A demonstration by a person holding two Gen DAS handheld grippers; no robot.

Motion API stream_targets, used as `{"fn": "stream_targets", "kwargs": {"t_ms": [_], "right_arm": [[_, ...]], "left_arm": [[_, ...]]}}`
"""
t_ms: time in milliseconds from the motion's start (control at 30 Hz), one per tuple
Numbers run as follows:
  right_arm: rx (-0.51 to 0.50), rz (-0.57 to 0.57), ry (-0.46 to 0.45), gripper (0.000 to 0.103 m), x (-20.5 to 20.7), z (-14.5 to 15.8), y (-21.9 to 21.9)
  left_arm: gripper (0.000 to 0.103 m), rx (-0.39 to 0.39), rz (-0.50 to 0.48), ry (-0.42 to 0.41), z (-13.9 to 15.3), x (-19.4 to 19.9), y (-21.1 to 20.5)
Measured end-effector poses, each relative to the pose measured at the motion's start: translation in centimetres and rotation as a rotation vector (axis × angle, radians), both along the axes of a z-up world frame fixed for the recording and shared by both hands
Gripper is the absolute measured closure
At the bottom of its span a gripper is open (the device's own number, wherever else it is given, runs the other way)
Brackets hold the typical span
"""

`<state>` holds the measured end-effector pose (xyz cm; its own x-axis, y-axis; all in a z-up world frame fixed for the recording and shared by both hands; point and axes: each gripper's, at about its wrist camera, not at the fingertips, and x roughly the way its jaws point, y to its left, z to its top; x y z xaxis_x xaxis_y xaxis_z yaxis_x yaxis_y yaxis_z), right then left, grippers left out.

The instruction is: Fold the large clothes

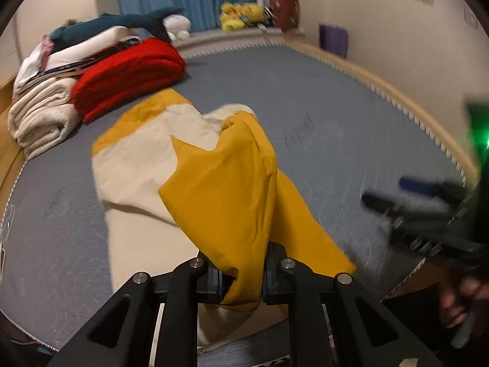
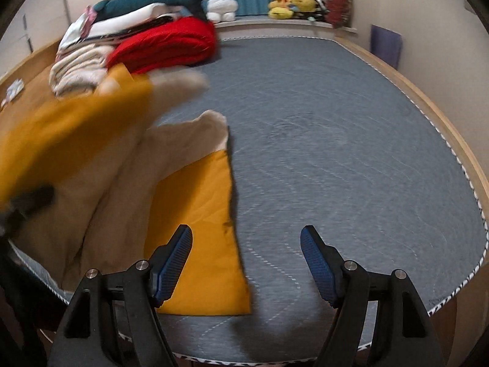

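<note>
While the left tool [image 1: 241, 278] pinches a mustard fold of the yellow-and-cream garment [image 1: 214, 189] lifted off the mattress [image 2: 336, 153], probably for folding over, the right tool [image 2: 246, 263] hovers spread beside the hem.

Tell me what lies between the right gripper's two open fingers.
In the right wrist view, the right gripper has between its fingers the mustard-and-cream garment's yellow edge on the left, then bare grey mattress.
</note>
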<state>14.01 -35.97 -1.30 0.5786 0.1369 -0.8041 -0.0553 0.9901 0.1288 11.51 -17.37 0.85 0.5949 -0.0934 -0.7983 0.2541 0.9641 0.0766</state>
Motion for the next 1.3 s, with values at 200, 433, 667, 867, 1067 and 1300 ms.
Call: {"fn": "stream_targets", "kwargs": {"t_ms": [200,433,667,867,1067,1300], "right_arm": [[0.089,-0.080,-0.013,0.029,0.0,1.0,-2.4],[0.252,0.010,-0.065,0.029,-0.2,2.5,-0.3],[0.275,0.228,0.018,0.029,-0.2,0.9,7.4],[0.127,0.265,0.094,0.033,0.0,-2.4,11.6],[0.089,0.213,0.079,0.092,-0.3,-2.8,10.7],[0.160,0.197,-0.087,0.100,-2.4,3.0,8.6]], "left_arm": [[0.071,-0.009,-0.039,0.177,-3.7,0.1,-1.0],[0.046,-0.137,-0.130,0.051,2.3,-4.7,4.3],[0.045,-0.068,0.005,0.048,1.5,-3.7,13.5],[0.045,-0.119,0.144,0.126,-2.6,-2.6,17.4],[0.045,-0.144,0.178,0.120,-3.2,-2.6,17.8],[0.045,-0.200,0.172,0.119,-3.1,-2.6,17.8]]}}
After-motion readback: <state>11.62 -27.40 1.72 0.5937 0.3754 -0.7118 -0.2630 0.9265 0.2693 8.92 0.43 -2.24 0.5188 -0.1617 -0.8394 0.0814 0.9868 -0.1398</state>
